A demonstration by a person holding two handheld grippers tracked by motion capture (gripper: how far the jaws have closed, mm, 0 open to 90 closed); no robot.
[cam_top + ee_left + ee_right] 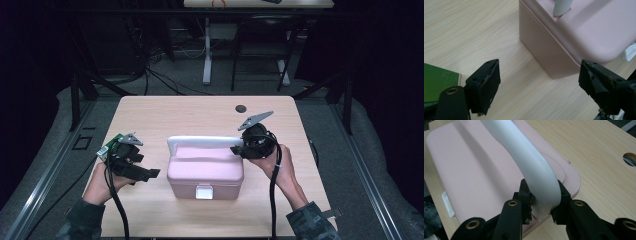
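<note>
Your right hand-held gripper (pixel 541 202) clamps the box's white handle (pixel 529 162); your left hand-held gripper (pixel 539 87) gapes empty left of the pink box (pixel 205 172), bare tabletop (pixel 150 112) around.

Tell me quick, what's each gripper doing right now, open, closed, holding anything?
Left gripper: open, holding nothing, beside the pink box.
Right gripper: closed on the box's white handle near its end.

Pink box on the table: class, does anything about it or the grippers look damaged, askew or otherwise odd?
Mostly tidy. The pink box sits square and closed, its white handle clamped by the right gripper. The one oddity: the open left gripper has frayed, chipped pads.
</note>
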